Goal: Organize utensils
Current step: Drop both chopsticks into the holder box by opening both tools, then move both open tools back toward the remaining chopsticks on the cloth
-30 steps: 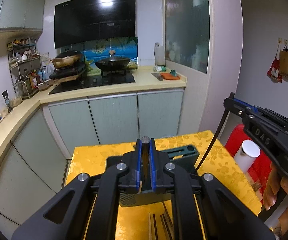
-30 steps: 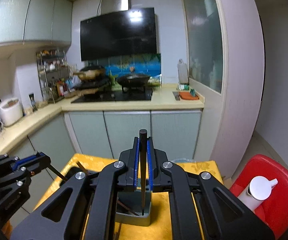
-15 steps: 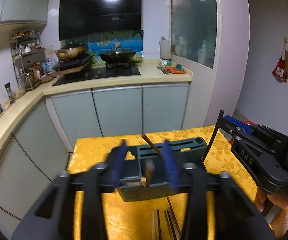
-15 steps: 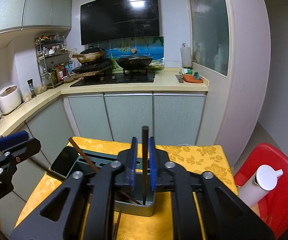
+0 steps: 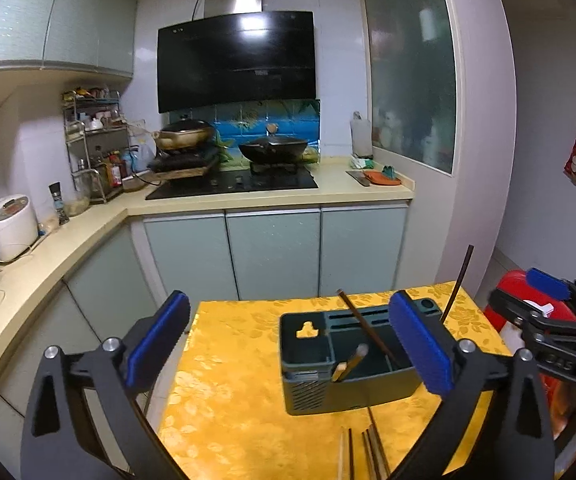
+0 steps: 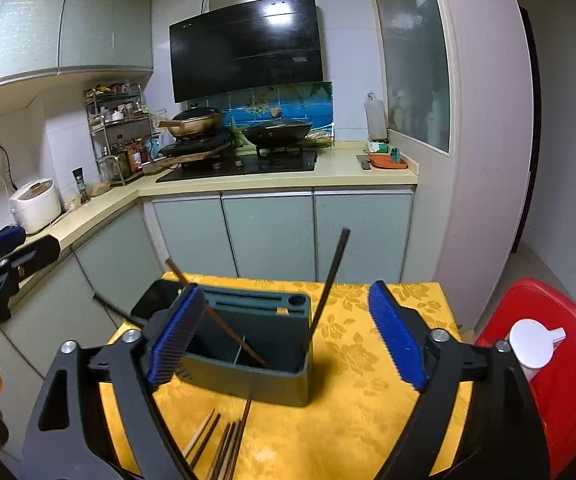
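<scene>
**Two claws opening over a lightly loaded holder**

Several loose chopsticks (image 6: 224, 446) lie on the yellow-clothed surface (image 6: 368, 360) just in front of the dark green utensil holder (image 6: 248, 376), so most of the sorting looks undone. The holder itself is the largest risk: it seems a light plastic box, and a claw reaching past it for the next stick could nudge it across the slick cloth or tip it.

Inside, a brown chopstick (image 6: 228, 330) leans steeply across the open compartment, and a black chopstick (image 6: 330, 280) stands tilted at the right end, high above the rim. Either could be knocked over or levered out by a passing finger.

The left claw (image 5: 288, 344) is spreading wide, nothing between its blue pads, the holder just ahead of it. The right claw (image 6: 284, 340) is also opening, empty, though the black chopstick stands in the gap between its fingers; pulling back crookedly could catch it.
</scene>
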The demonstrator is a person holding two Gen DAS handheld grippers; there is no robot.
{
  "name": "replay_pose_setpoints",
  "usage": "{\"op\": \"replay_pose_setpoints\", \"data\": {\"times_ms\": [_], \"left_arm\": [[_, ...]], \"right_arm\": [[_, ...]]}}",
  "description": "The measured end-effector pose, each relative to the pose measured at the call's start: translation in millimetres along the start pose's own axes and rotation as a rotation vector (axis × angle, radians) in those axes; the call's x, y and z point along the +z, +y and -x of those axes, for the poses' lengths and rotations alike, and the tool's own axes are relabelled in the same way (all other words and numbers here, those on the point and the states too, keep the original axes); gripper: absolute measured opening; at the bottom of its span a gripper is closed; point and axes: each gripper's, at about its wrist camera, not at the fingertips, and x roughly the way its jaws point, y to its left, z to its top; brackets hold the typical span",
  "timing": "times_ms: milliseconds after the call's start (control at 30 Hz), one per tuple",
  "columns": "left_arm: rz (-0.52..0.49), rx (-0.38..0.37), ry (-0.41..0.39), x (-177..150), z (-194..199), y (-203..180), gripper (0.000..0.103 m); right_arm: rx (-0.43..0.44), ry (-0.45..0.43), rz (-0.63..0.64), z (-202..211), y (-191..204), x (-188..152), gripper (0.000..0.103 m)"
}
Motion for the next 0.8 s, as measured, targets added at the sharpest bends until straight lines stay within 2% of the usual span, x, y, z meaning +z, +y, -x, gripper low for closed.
{"op": "replay_pose_setpoints", "data": {"times_ms": [133,467,667,800], "left_arm": [[-0.015,-0.017,0.007,-21,12,4,0.096],[-0.049,0.015,0.014,-95,32,5,0.096],[0.021,-0.044,0.077,-146,30,17,0.096],[0.048,-0.102,0.105,-184,31,24,0.096]], "right_arm": [[0.000,0.021,0.005,16,-1,-23,0.096],[-0.028,-0.017,0.060,58,13,-89,0.097],[0.005,0.011,0.099,73,26,-128,0.097],[0.025,0.075,0.077,75,28,-160,0.097]]}}
